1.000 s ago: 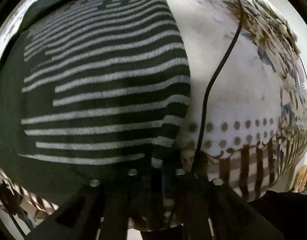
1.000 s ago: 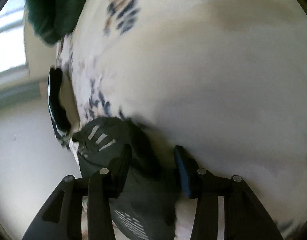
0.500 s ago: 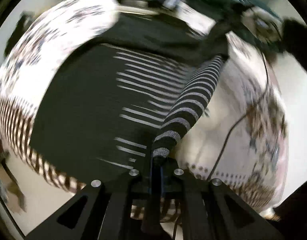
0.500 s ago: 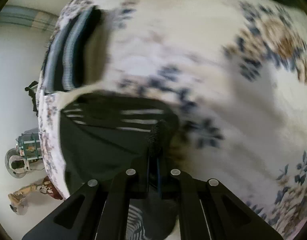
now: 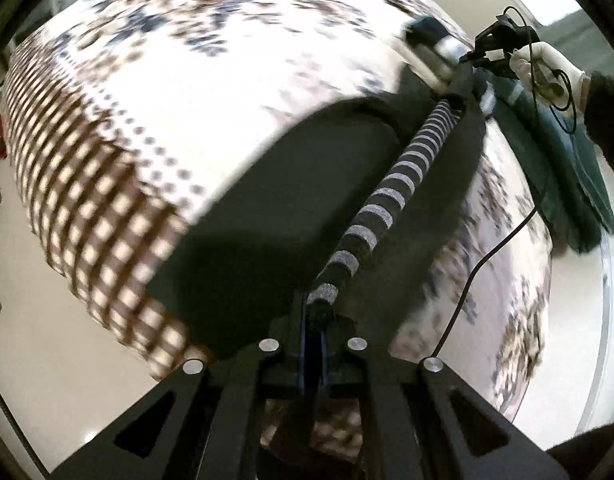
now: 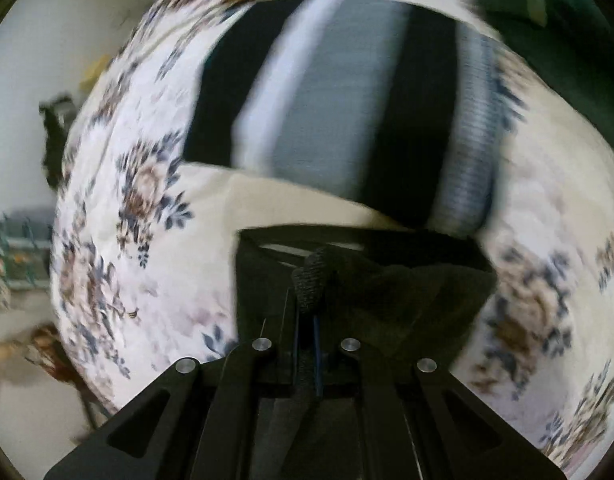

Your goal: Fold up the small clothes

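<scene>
A black garment with grey stripes [image 5: 391,196] hangs stretched above the floral bedspread [image 5: 179,80]. My left gripper [image 5: 315,320] is shut on one end of its taut striped edge. That edge runs up and right to my right gripper [image 5: 473,58], held by a white-gloved hand [image 5: 541,66]. In the right wrist view my right gripper [image 6: 309,312] is shut on a bunched black corner of the same garment [image 6: 387,276]. Dark cloth sags below the stretched edge.
A folded stack of striped black and grey clothes [image 6: 339,108] lies on the bedspread beyond the right gripper. A dark green cloth [image 5: 567,168] lies at the bed's right edge. A black cable [image 5: 491,256] trails across the bed. Pale floor surrounds the bed.
Both grippers have lifted the striped garment off the bedspread and pulled its edge taut between them. The right gripper closed on a corner. Both views swung and rolled.
</scene>
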